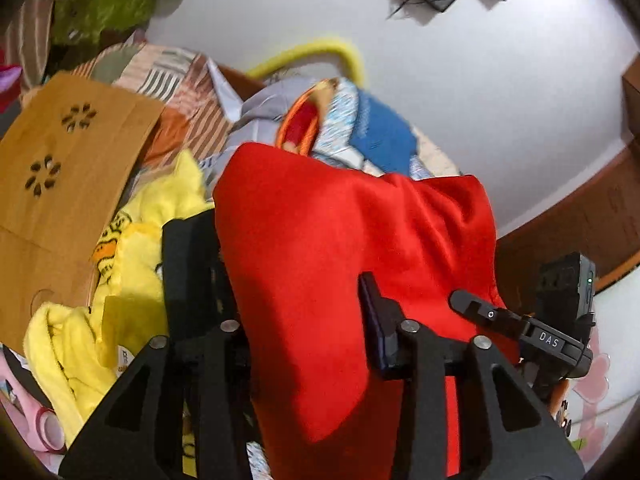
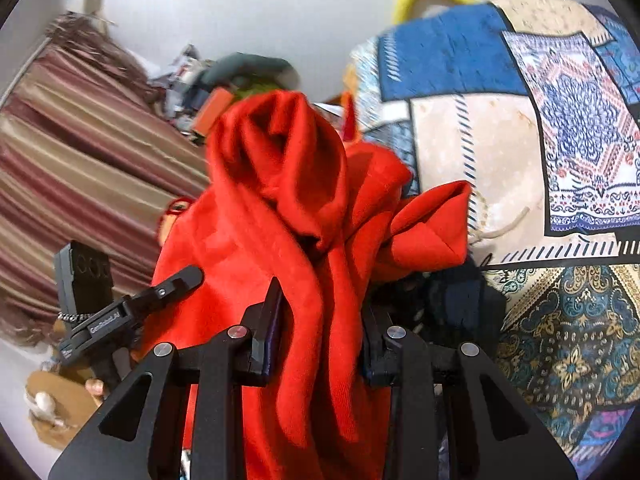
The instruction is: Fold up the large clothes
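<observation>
A large bright red garment [image 1: 340,260] hangs bunched between the fingers of my left gripper [image 1: 280,268], which is shut on a broad fold of it. The cloth drapes forward over the jaws and hides what lies below. In the right wrist view the same red garment [image 2: 288,200] rises in a twisted bundle, with a loose cuff sticking out to the right. My right gripper [image 2: 320,304] is shut on a thick rope of this fabric. Both grippers hold it up off the bed.
A cardboard box [image 1: 60,160] with flower cut-outs and a yellow duck-print garment [image 1: 132,264] lie to the left. A patterned patchwork bedspread [image 2: 560,160] fills the right. Striped fabric [image 2: 80,140] hangs at the left. A black clip-on device [image 1: 560,320] sits at the side, below wooden furniture [image 1: 580,208].
</observation>
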